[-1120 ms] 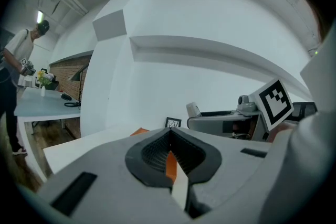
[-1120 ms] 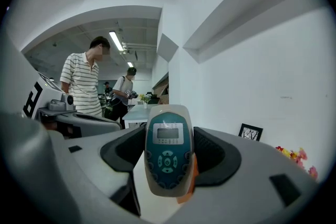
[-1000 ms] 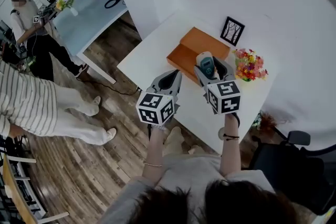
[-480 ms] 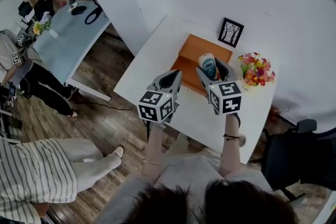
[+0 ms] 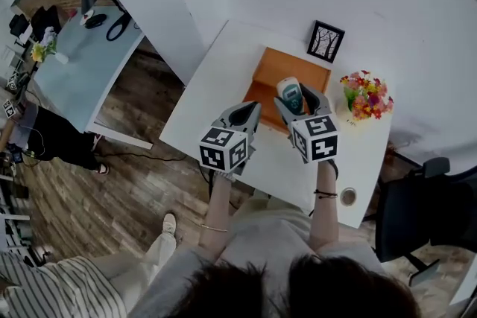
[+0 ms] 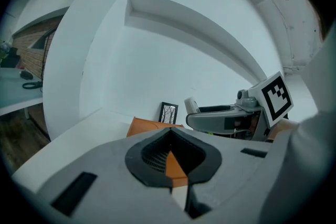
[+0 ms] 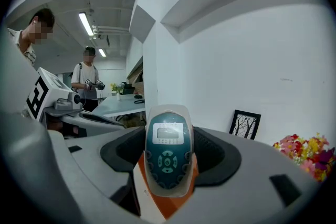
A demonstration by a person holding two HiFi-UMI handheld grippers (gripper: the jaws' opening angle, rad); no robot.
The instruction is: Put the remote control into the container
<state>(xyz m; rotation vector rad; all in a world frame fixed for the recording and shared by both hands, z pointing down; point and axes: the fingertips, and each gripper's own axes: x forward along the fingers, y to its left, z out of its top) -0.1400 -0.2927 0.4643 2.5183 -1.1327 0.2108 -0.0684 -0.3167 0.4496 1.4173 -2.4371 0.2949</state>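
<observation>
Right tool point(image 5: 297, 104): we clench the remote control point(image 5: 291, 93), centre frame, over the near edge of the orange container point(image 5: 292, 65), ready to lower it.
Left tool point(image 5: 240, 118): closed on nothing; we hold it aside for clearance.

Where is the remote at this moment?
In the head view, the remote sits in the right gripper, shut on it, above the container's near edge, left of the flowers.

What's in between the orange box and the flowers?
Nothing but a narrow strip of bare white table separates the orange box from the flowers. The head view shows it.
</observation>
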